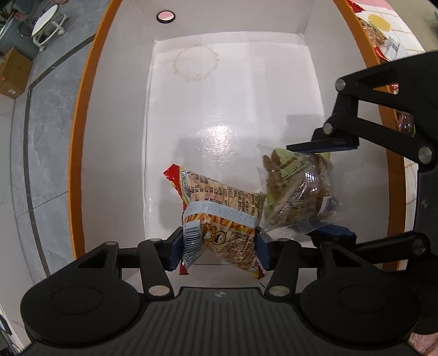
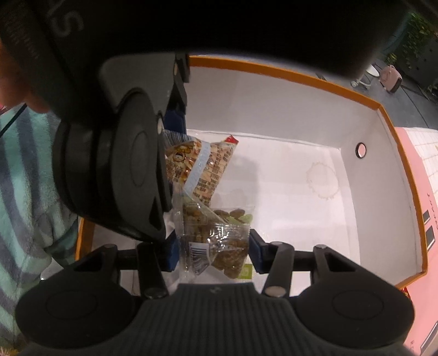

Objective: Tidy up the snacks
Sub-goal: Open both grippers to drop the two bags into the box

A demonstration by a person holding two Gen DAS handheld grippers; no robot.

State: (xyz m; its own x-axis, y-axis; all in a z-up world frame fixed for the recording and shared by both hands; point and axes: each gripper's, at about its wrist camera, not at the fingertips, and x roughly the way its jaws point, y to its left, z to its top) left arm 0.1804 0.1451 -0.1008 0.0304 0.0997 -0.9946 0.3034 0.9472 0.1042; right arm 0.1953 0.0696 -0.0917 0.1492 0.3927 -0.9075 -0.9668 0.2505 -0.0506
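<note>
A white box with an orange rim (image 1: 219, 95) (image 2: 301, 175) lies under both grippers. My left gripper (image 1: 219, 246) points straight down into it and is shut on a red and yellow snack packet (image 1: 219, 202) (image 2: 208, 164), with a pad pressing on each side. The packet's far end hangs near the box floor. My right gripper (image 2: 213, 252) (image 1: 328, 189) is shut on a clear bag of brown snacks with a green label (image 2: 219, 241) (image 1: 295, 191). That bag sits just right of the packet and touches it. The left gripper's black housing (image 2: 131, 169) hides the box's near left corner.
The box's bare floor shows a faint round stain (image 1: 195, 64) (image 2: 323, 180), and a hole (image 1: 165, 17) (image 2: 361, 150) pierces its end wall. More snack packets (image 1: 380, 38) lie on the tiled tabletop outside the box. A striped teal garment (image 2: 22, 178) is at the left, a pink surface (image 2: 421, 219) at the right.
</note>
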